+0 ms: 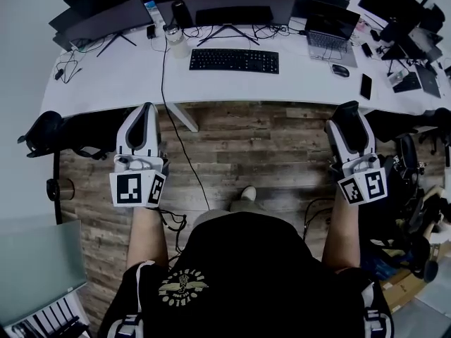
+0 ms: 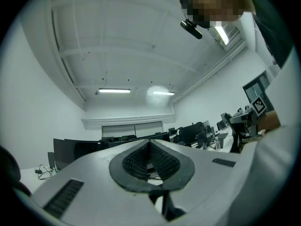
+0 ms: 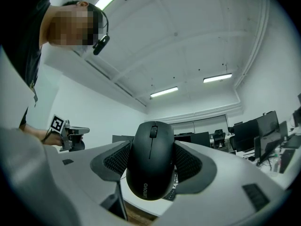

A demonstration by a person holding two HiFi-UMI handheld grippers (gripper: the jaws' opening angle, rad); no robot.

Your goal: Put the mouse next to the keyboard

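Note:
A black mouse point(image 3: 151, 164) is clamped between the two ribbed pads of my right gripper point(image 3: 151, 167), buttons facing the camera. In the head view my right gripper point(image 1: 349, 113) is held over the wooden floor, just short of the white desk's point(image 1: 113, 83) front edge, with the mouse a dark shape at its tip. The black keyboard point(image 1: 234, 60) lies in the middle of the desk, ahead and to the left of it. My left gripper point(image 1: 146, 111) is level with the right one at the desk's edge. Its pads point(image 2: 162, 161) meet with nothing between them.
A second mouse point(image 1: 340, 70) and a phone point(image 1: 366, 86) lie on the desk's right part, in front of a laptop point(image 1: 331, 27). Monitors point(image 1: 232, 13) line the back. A black cable point(image 1: 180, 146) hangs to the floor. Chairs point(image 1: 416, 182) stand at right.

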